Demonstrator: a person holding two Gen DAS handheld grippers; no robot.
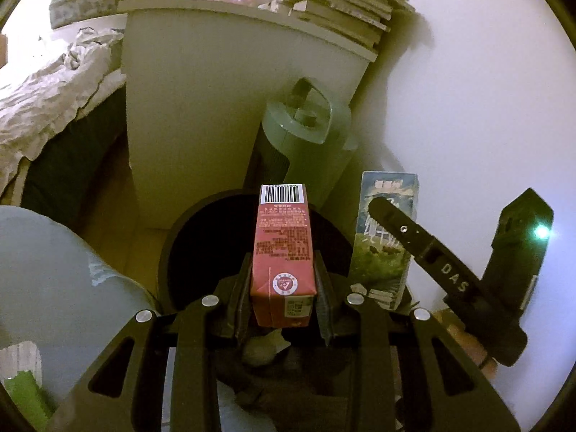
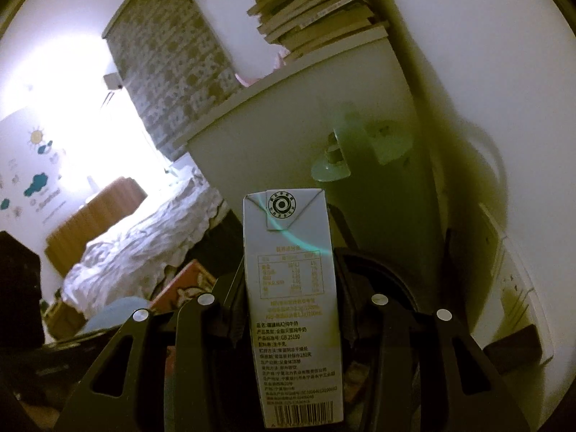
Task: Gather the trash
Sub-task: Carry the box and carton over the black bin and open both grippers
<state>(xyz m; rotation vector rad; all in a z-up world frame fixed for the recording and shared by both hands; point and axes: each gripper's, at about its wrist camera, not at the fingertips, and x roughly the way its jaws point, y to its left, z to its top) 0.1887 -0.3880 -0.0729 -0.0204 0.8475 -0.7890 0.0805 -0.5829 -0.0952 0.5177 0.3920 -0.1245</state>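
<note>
tongs (image 1: 282, 288) clamp red carton (image 1: 283, 252) over dark bin (image 1: 187, 237).

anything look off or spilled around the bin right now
Nothing stands out. The left gripper holds a red carton over the dark bin, the right gripper a white milk carton; no spill shows.

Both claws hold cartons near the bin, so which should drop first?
Left, probably. Its red carton hangs over the dark bin opening, while the right claw's white carton sits beside it.
</note>
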